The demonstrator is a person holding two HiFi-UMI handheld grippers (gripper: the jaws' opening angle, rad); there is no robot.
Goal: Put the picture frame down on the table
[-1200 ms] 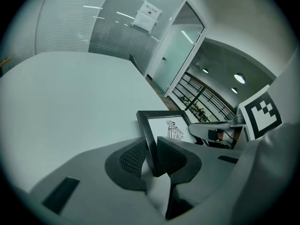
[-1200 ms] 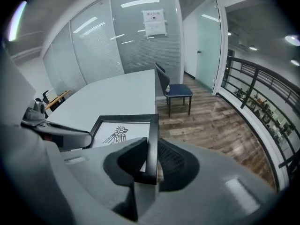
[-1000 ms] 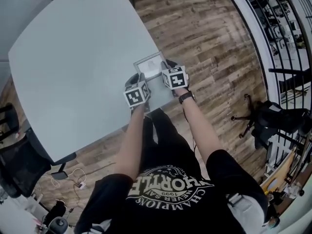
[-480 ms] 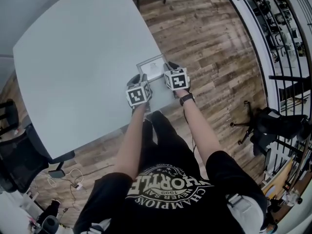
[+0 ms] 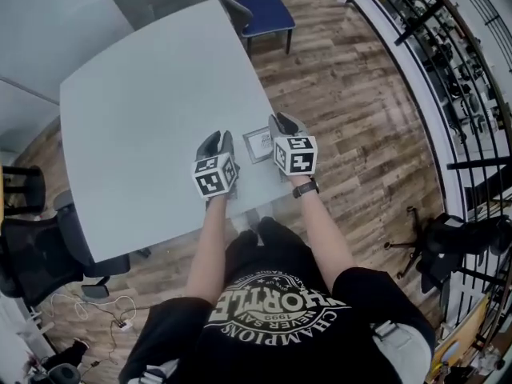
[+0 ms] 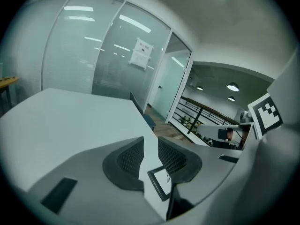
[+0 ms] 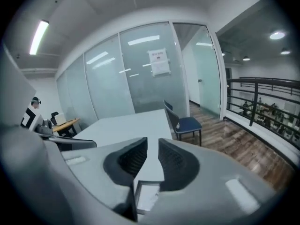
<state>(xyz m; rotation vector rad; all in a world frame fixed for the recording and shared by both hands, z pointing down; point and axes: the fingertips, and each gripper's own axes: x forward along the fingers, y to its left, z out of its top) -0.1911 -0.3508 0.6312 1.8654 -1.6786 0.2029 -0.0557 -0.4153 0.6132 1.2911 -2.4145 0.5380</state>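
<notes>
The picture frame [image 5: 258, 144], small with a grey border and a white face, lies flat on the grey table [image 5: 144, 110] close to its near right edge. My left gripper [image 5: 216, 141] hovers just left of it and my right gripper [image 5: 282, 122] just right of it, both above the tabletop. In the left gripper view the left gripper [image 6: 150, 142] has its jaws a narrow gap apart with nothing between them, and the frame [image 6: 161, 182] shows below. The right gripper [image 7: 153, 144] is likewise slightly open and empty above the frame [image 7: 147, 196].
A blue chair [image 5: 268, 13] stands at the table's far corner. A black office chair [image 5: 32, 254] sits at the near left. Wooden floor [image 5: 352, 94] and a black railing [image 5: 448, 46] lie to the right. Glass partition walls [image 7: 140, 74] stand beyond the table.
Both grippers held the frame's near edge a second ago. They have let go and pulled up and apart, leaving the frame flat on the table. The head camera has shifted.
</notes>
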